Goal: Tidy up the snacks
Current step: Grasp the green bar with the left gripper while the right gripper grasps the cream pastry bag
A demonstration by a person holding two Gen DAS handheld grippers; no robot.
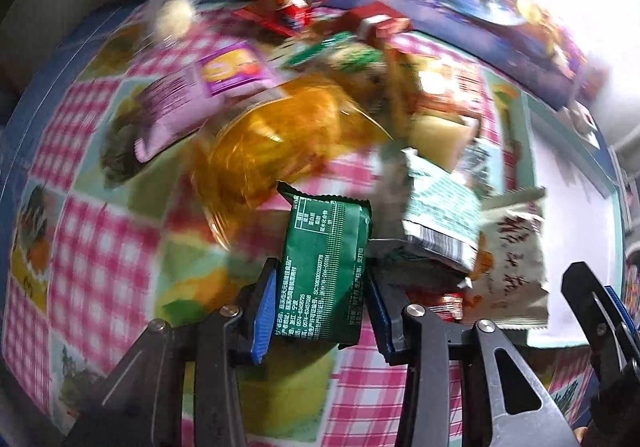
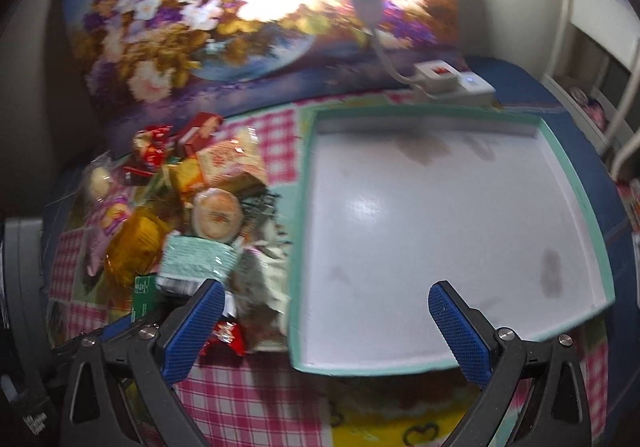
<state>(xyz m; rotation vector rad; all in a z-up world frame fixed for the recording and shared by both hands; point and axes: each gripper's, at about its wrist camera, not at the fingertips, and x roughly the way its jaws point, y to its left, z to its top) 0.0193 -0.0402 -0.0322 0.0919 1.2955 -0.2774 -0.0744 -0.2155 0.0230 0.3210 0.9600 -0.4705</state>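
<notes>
Green foil shows between the blue pads of the left tongs (image 1: 320, 293) — they are clamped on a small green snack packet (image 1: 326, 267), its printed back facing the camera, at the near edge of the snack pile. Just beyond it lies an amber cellophane-wrapped snack (image 1: 276, 135), and to its right a pale mint packet (image 1: 442, 213) overlapping a white packet with red lettering (image 1: 516, 263); the rest of the heap is blurred, though a purple packet (image 1: 236, 71) and red wrappers (image 1: 288, 11) can be made out. All of it rests on the counter's pink-checked patchwork cloth (image 1: 92, 247).

The right tongs (image 2: 326, 331) stand wide apart with nothing between them, hovering over the near-left corner of a shallow white tray with a mint-green rim (image 2: 576, 183). The tray holds no snacks and sits just right of the pile. Behind it lies what looks like a white power strip (image 2: 456, 85), below a floral picture (image 2: 200, 27).
</notes>
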